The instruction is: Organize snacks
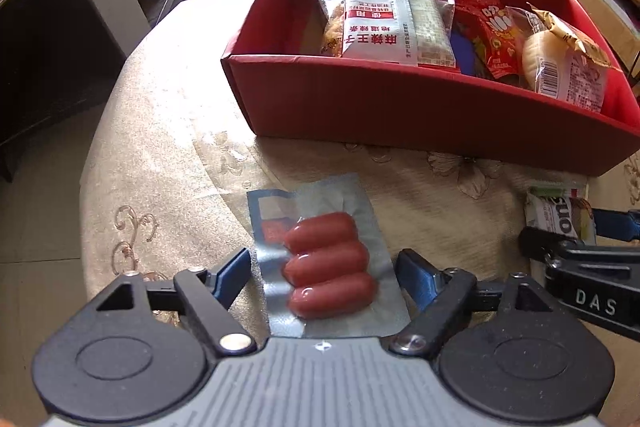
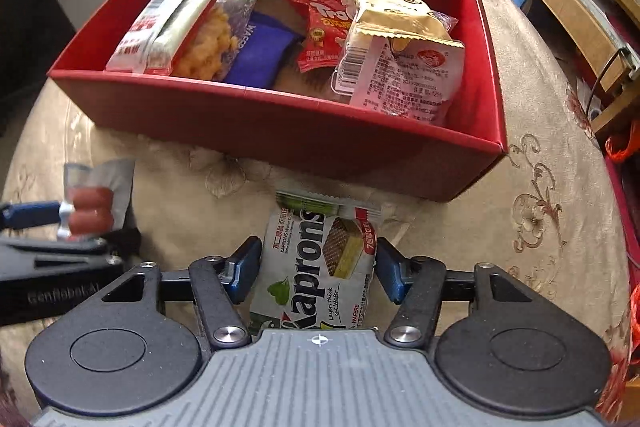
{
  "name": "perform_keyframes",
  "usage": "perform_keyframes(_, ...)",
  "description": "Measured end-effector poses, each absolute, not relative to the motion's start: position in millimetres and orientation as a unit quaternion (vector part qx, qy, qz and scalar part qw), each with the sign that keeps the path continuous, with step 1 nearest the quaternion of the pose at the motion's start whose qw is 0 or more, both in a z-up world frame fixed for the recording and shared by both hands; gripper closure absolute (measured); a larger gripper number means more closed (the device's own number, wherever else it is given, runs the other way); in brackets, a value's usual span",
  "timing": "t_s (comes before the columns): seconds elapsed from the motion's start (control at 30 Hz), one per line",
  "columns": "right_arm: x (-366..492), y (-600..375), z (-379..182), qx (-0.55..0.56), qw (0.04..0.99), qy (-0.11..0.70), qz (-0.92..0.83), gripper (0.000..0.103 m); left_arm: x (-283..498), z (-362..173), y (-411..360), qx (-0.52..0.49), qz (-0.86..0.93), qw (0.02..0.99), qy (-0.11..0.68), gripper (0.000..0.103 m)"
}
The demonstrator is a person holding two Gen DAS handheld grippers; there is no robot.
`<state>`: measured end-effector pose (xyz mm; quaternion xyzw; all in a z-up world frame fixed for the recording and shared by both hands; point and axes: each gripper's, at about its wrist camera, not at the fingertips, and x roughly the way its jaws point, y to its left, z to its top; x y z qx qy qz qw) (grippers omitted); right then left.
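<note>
— What's the left gripper doing over there?

— It's pointed down at a sausage pack, three red sausages sealed in silvery film, lying flat on the beige patterned tablecloth. The blue fingers stand on either side of the pack, apart from it, so the claw is spread and not pinching anything as far as I can see

— And the right gripper?

— That one straddles a Kaprons wafer packet, white with green leaves and a wafer printed on it. The packet lies on the cloth just in front of the red box. Its blue pads sit right at the packet's edges; the left one looks to be touching, the right one has a sliver of gap, so I cannot tell whether it is truly clamped

— What's in the box already?

— A long white spicy-strip packet leaning at the left end, a clear bag of yellow crispy snack under it, a blue pouch, a red sachet, and a gold-topped bread wrapper at the right end

— So the two grippers are near each other?

— Side by side, sausages to the left, wafers to the right, both just short of the box's near wall
</note>
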<state>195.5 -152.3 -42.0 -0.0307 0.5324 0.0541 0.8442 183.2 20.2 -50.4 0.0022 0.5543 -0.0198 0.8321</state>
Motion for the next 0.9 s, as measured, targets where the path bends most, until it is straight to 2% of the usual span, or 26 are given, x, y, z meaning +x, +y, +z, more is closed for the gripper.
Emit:
perform_keyframes(0.03, 193, -153, -41, -0.034, 0.845, 0.532, 0.052, 0.037, 183, -49, 20, 0.001, -0.025, 0.832, 0.554, 0.035)
perform_keyframes(0.23, 173, -153, -26, -0.047, 0.854, 0.515, 0.063, 0.037, 173, -45, 13, 0.007, -0.049, 0.831, 0.554, 0.038)
perform_keyframes(0.9, 151, -165, 16, -0.012, 0.885, 0.46, 0.071, 0.037, 155, 4, 8, -0.029, -0.091, 0.854, 0.511, 0.039)
